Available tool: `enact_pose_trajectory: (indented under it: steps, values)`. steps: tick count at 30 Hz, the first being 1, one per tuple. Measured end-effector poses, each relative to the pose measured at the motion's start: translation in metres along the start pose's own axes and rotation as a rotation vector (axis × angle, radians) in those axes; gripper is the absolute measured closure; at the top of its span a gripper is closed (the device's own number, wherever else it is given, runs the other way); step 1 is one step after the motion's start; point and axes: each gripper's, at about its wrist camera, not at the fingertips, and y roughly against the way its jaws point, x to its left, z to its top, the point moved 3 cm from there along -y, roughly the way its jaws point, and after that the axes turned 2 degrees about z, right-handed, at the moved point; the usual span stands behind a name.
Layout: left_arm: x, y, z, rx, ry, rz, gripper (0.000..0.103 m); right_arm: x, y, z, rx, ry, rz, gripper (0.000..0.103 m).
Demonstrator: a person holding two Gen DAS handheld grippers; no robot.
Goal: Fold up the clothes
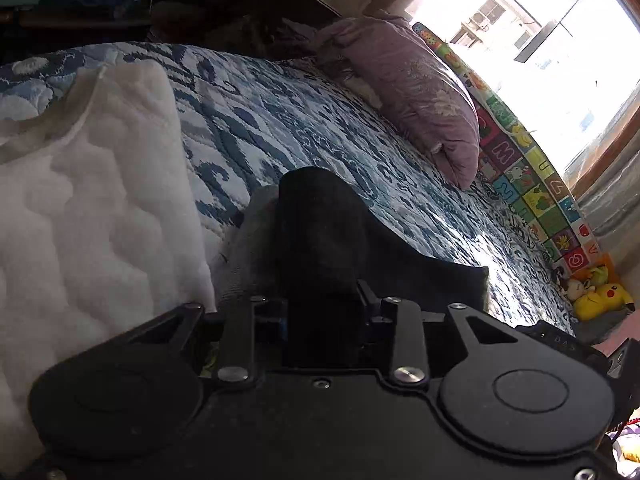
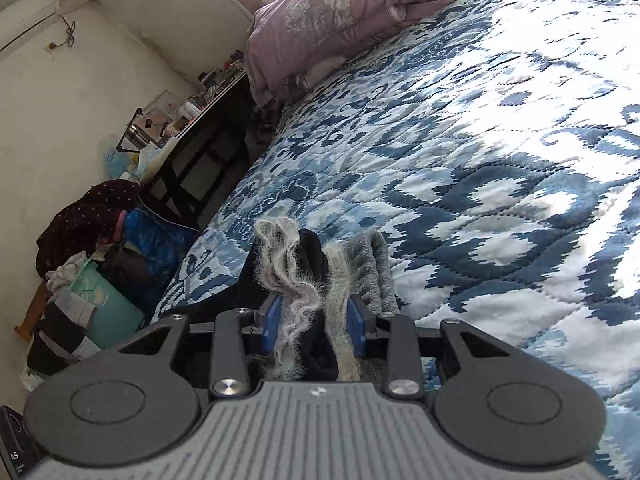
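The black garment with grey fleece lining hung bunched over the blue patterned quilt, pinched at both ends. It looked soft, light and limp, likely to sag, so gripping at hems seemed wisest. The right gripper clamped its fuzzy edge; the left gripper clamped dark cloth beside a white quilted blanket.

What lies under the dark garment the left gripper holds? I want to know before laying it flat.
Beside and below the black fabric garment, the blue-and-white patterned quilt shows. Directly beneath cannot be seen: the cloth and the left gripper cover it.
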Motion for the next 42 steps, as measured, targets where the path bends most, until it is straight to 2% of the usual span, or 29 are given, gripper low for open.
enact_pose_trajectory:
  steps: [3, 5, 6, 7, 8, 10, 13, 14, 16, 18, 20, 23, 26, 28, 32, 35, 38, 42]
  values:
    - [-0.007, -0.001, 0.001, -0.004, -0.012, 0.034, 0.068, 0.004, 0.001, -0.004, -0.019, 0.031, -0.008, 0.064]
    - [-0.013, -0.001, 0.002, 0.005, -0.048, 0.047, 0.054, 0.008, 0.008, -0.002, -0.028, 0.057, -0.026, 0.058]
    - [-0.018, 0.003, 0.002, 0.003, -0.072, 0.057, 0.05, 0.011, 0.014, -0.001, -0.04, 0.076, -0.038, 0.053]
    - [-0.024, 0.01, 0.002, -0.016, -0.094, 0.067, 0.04, 0.015, 0.024, -0.003, -0.054, 0.101, -0.048, 0.052]
    - [-0.029, 0.018, 0.002, -0.036, -0.117, 0.076, 0.036, 0.017, 0.036, -0.006, -0.055, 0.115, -0.048, 0.052]
    - [-0.039, 0.037, -0.003, -0.067, -0.167, 0.082, 0.034, 0.02, 0.06, -0.014, -0.051, 0.143, -0.05, 0.037]
    - [-0.047, 0.069, -0.023, -0.078, -0.194, 0.067, 0.03, 0.015, 0.098, -0.032, 0.007, 0.17, -0.074, 0.032]
    - [-0.049, 0.08, -0.033, -0.072, -0.197, 0.057, 0.026, 0.013, 0.115, -0.042, 0.023, 0.176, -0.084, 0.03]
    - [-0.054, 0.101, -0.057, -0.047, -0.198, 0.048, 0.023, 0.007, 0.153, -0.065, 0.045, 0.17, -0.111, 0.015]
    - [-0.06, 0.119, -0.085, -0.002, -0.208, 0.053, 0.017, -0.002, 0.195, -0.093, 0.054, 0.155, -0.163, 0.003]
    - [-0.065, 0.136, -0.118, 0.066, -0.23, 0.052, 0.009, -0.01, 0.236, -0.123, 0.067, 0.153, -0.209, 0.002]
    - [-0.074, 0.163, -0.173, 0.172, -0.292, 0.065, 0.008, -0.026, 0.3, -0.171, 0.097, 0.14, -0.3, 0.001]
    - [-0.087, 0.188, -0.232, 0.279, -0.382, 0.082, 0.0, -0.037, 0.346, -0.204, 0.126, 0.129, -0.407, 0.0]
    - [-0.1, 0.203, -0.265, 0.325, -0.465, 0.09, 0.0, -0.041, 0.373, -0.221, 0.142, 0.132, -0.485, 0.0]
    - [-0.136, 0.238, -0.302, 0.321, -0.591, 0.054, 0.0, -0.046, 0.424, -0.245, 0.139, 0.101, -0.552, 0.0]
    - [-0.162, 0.263, -0.307, 0.282, -0.619, 0.0, 0.0, -0.039, 0.454, -0.249, 0.104, 0.098, -0.563, 0.0]
    - [-0.189, 0.29, -0.309, 0.212, -0.645, -0.009, 0.0, -0.026, 0.481, -0.251, 0.07, 0.147, -0.605, 0.0]
    - [-0.212, 0.311, -0.322, 0.216, -0.714, -0.007, 0.0, -0.015, 0.508, -0.256, 0.036, 0.162, -0.632, 0.0]
